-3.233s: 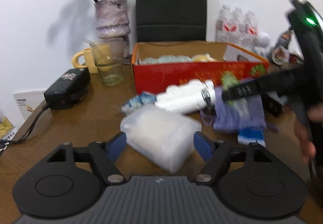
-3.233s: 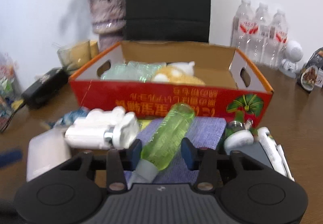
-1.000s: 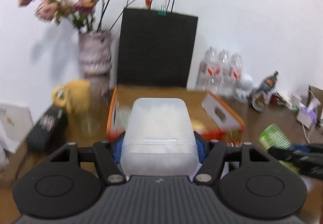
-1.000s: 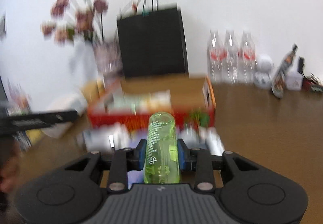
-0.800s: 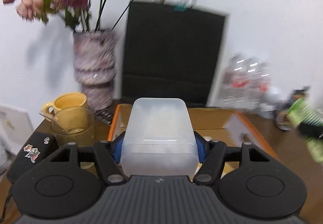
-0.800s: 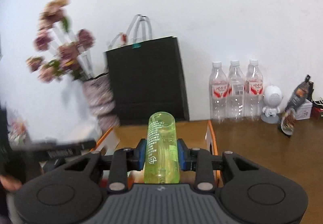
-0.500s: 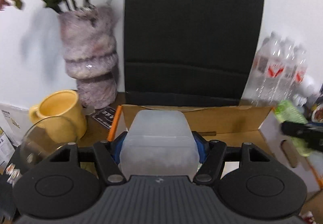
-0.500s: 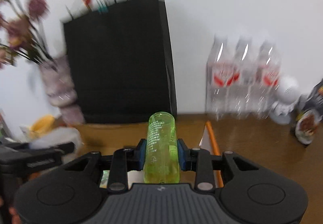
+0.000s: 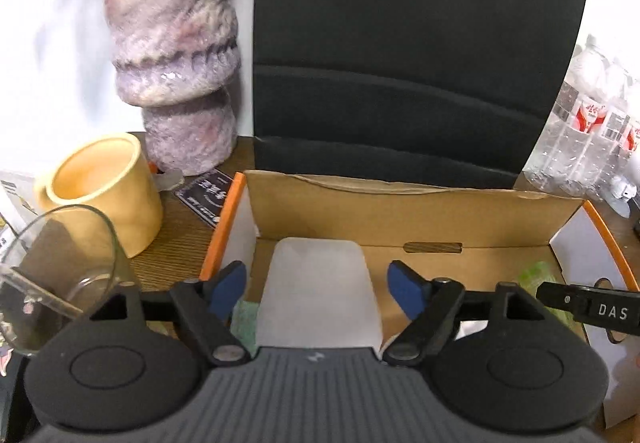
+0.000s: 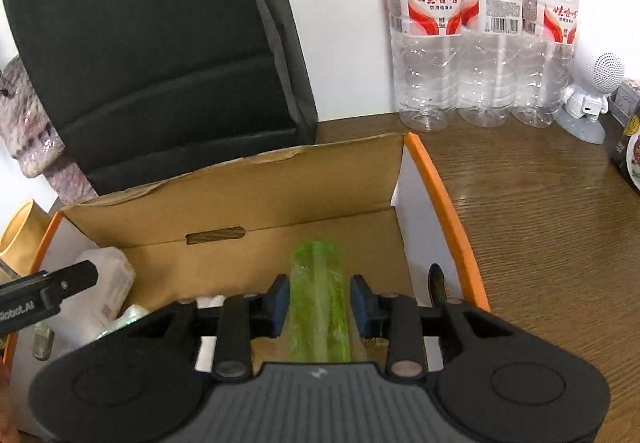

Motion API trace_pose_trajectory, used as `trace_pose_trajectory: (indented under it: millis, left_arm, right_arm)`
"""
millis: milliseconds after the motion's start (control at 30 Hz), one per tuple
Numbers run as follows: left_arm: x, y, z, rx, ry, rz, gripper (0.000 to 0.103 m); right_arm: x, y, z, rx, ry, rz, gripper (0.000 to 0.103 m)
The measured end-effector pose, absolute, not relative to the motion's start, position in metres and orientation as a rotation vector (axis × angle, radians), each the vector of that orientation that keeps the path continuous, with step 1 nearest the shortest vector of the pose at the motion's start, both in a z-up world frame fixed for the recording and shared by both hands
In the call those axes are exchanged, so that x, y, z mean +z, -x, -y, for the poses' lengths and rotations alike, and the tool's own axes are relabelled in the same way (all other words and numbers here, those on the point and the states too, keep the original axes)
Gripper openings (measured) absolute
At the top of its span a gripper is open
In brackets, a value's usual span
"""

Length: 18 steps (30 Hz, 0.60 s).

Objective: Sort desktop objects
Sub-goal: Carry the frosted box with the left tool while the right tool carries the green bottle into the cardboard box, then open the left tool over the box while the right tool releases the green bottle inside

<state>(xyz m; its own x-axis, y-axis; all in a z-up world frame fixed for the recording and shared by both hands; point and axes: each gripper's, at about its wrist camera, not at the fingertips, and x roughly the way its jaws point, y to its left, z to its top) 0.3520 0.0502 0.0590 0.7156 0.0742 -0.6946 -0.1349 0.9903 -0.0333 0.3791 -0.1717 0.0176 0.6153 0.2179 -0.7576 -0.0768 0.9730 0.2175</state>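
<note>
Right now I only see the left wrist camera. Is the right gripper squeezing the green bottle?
Observer: No. The right gripper is opening. The bottle is between its pads, and they look just off it.
Operator: Which way does the bottle point?
Observer: Its far end points at the back wall of the box, and it is nearer the right wall.
Operator: Is there anything on my tub?
Observer: Yes, the tub has a barcode label on its side.
</note>
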Motion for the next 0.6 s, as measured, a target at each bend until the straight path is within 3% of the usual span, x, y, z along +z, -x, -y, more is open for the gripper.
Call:
trace_pose_trajectory:
  millis: [200,233,267,600]
  left_arm:
    - [0.069,-0.348,-0.045,0.108,0.065,-0.764,0.096]
    - [0.069,-0.349,-0.045,0.105,0.063,-0.771,0.096]
    - [0.069,-0.349,-0.045,0.102,0.064,-0.772,0.097]
    - [0.074,-0.342,-0.036,0.053,0.034,-0.790,0.101]
  right_arm:
    - [0.032,-0.368,0.167,0.227,-0.153,-0.896,0.076]
    - [0.036,-0.366,0.166,0.213,-0.136,-0.894,0.089]
    - [0.039,-0.364,0.165,0.199,-0.118,-0.890,0.092]
    - [0.039,-0.359,0.155,0.207,-0.065,-0.957,0.092]
